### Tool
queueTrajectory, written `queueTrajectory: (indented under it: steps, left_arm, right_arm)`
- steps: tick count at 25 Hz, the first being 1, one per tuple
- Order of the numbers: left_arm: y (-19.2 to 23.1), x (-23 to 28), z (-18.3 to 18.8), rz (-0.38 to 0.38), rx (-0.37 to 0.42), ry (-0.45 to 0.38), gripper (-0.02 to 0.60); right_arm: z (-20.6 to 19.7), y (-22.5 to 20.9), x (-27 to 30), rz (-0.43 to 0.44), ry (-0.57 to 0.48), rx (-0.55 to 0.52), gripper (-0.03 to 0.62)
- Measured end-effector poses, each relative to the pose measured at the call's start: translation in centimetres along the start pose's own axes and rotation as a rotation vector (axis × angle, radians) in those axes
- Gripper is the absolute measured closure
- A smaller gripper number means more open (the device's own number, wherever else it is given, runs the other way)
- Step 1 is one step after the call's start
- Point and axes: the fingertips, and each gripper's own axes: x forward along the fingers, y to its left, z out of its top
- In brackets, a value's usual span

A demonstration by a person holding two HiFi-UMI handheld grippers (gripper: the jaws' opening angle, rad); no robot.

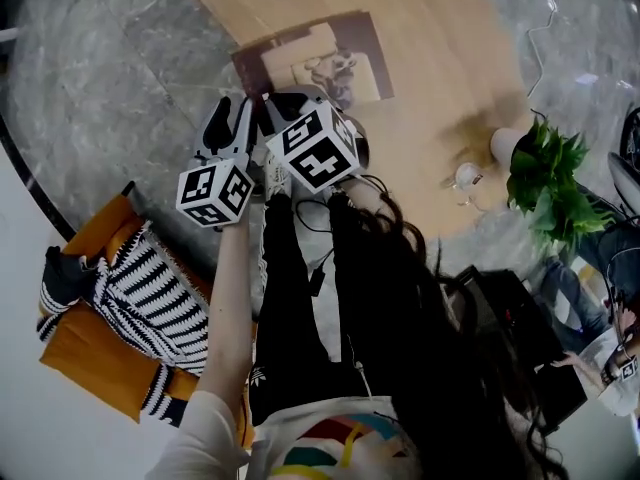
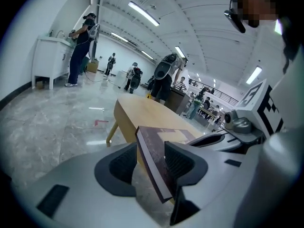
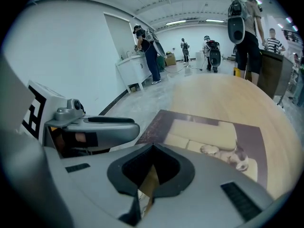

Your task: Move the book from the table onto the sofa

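Observation:
A dark-covered book (image 1: pixel 312 60) with a pale sofa picture lies at the near end of the wooden table (image 1: pixel 440 48). In the left gripper view its corner (image 2: pixel 153 158) juts past the table (image 2: pixel 142 109) and stands between the jaws of my left gripper (image 2: pixel 151 148). The right pad lies against the cover and a gap shows at the left pad. My right gripper (image 3: pixel 151 146) has its tips together at the book's (image 3: pixel 213 137) near edge. Whether they pinch it is hidden. In the head view both grippers (image 1: pixel 232 118) (image 1: pixel 312 98) hover side by side over that edge.
An orange sofa (image 1: pixel 85 353) with a striped cushion (image 1: pixel 150 298) stands at lower left, close to my legs. A green plant (image 1: pixel 550 178) and a white vase (image 1: pixel 505 143) stand right of the table. People with backpacks and a white cabinet (image 2: pixel 50 61) are far off.

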Motion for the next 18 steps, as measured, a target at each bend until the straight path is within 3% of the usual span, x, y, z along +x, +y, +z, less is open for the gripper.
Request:
queueTrajectory:
  steps: [5, 9, 13, 18]
  left_arm:
    - [-0.1, 0.0, -0.9, -0.036, -0.132, 0.003, 0.374]
    - [-0.3, 0.4, -2.5, -0.079, -0.32, 0.024, 0.303]
    - [-0.3, 0.6, -3.6, -0.105, -0.498, 0.006, 0.293]
    - [-0.2, 0.9, -4.1, -0.118, -0.578, -0.007, 0.281]
  right_arm:
    - [0.4, -1.2, -1.8, -0.032, -0.061, 0.06, 0.582]
    - [0.4, -1.9, -3.0, -0.052, -0.097, 0.103, 0.582]
    - [0.8, -2.4, -3.9, -0.058, -0.139, 0.137, 0.582]
    - [1.4, -3.2, -4.7, -0.054, -0.194, 0.204, 0.582]
